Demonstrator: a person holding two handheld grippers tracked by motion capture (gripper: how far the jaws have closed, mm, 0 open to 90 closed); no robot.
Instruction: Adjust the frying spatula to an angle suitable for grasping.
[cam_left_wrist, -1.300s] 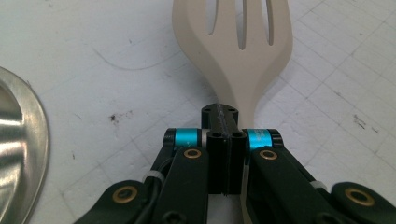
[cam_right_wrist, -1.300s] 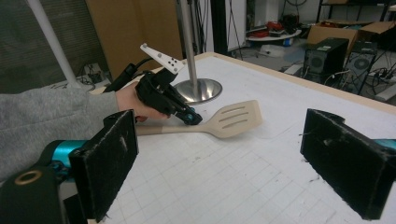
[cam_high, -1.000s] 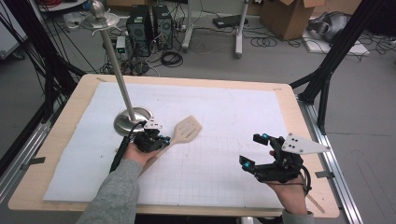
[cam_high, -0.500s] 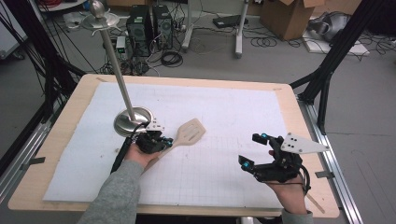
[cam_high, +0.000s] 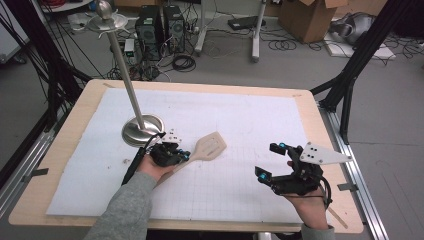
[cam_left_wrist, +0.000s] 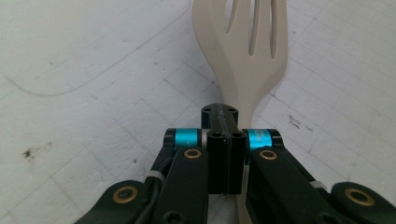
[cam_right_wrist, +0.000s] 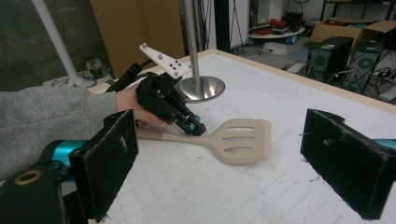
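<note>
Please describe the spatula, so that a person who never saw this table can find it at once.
On the white gridded mat, look right of the metal stand's round base. The left gripper is shut on the handle of the slotted spatula. It is the one beige, flat, slotted thing there.

A wooden table (cam_high: 310, 107) is carrying a big white sheet (cam_high: 250, 125) with thin grid lines. A shiny metal stand (cam_high: 142, 129) is sitting on the sheet, and a tan spatula (cam_high: 210, 146) is lying near it.
</note>
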